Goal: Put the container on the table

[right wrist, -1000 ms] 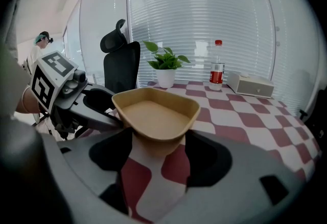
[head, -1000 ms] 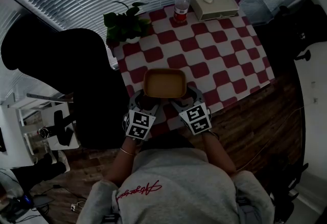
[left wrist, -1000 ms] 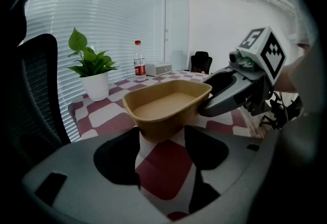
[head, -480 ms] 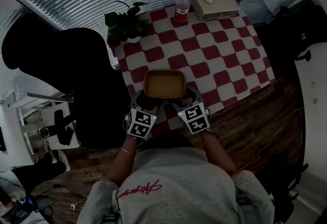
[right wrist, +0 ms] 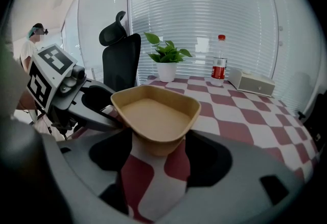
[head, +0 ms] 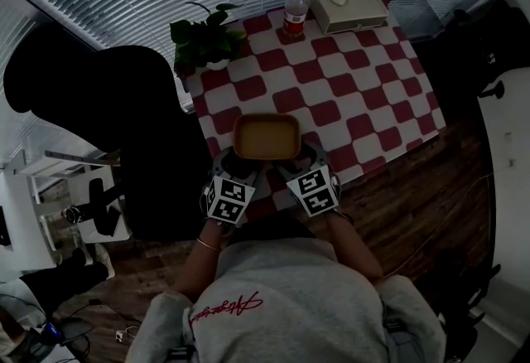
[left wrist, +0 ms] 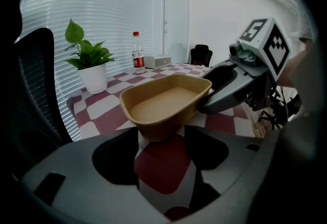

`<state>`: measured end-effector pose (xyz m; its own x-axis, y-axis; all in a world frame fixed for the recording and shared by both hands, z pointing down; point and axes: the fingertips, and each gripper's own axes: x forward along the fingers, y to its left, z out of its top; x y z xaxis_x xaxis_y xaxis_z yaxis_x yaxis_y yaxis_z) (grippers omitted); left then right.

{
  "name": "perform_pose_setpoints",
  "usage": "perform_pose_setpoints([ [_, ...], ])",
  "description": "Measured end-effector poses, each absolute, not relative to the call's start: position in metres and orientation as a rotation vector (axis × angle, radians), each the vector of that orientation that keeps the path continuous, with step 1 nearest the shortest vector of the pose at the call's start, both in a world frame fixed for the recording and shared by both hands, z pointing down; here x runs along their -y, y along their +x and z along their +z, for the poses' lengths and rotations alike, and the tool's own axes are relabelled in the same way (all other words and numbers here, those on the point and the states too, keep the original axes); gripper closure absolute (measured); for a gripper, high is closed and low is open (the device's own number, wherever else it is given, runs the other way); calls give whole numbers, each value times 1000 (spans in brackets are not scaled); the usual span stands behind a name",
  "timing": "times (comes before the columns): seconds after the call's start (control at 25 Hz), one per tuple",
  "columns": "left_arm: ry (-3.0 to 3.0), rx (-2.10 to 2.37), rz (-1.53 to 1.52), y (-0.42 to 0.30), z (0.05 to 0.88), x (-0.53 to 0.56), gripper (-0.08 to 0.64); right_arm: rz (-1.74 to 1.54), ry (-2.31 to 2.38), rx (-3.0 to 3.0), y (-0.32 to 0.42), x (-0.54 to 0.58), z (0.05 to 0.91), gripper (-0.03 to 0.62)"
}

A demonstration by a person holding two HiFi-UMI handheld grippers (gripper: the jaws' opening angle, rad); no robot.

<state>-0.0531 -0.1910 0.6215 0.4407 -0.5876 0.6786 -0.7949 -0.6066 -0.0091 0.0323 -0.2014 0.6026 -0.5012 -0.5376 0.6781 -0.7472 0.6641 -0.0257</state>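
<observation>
Container (head: pixel 267 136), tan and empty, pinched at its two near corners. One corner clamped between the wide-set jaws of the left gripper (left wrist: pixel 161 133), the other between those of the right gripper (right wrist: pixel 158 151), pads against its walls. Just ahead of both grippers, over the near edge of the checkered table (head: pixel 356 96); resting or lifted, unclear. Farther ahead: plant (head: pixel 203 38), bottle (head: pixel 294 9), box (head: pixel 352 9).

Tan container (head: pixel 267 136) on a red-and-white checked tablecloth (head: pixel 364 96). At the far end, a bottle (head: pixel 295 9) with red cap and label, a green plant (head: pixel 203 36) in a white pot (left wrist: pixel 95 79), and a cream box (head: pixel 352 11). Black chair (head: pixel 99 121) at left. Near, a grey sweatshirt (head: pixel 281 295) with red script.
</observation>
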Motion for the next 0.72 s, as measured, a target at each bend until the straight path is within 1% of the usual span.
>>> perform_pose_setpoints([
  [0.72,2357,1167,971,-55,631,189,275,409,952,2197,32,202,614,262],
])
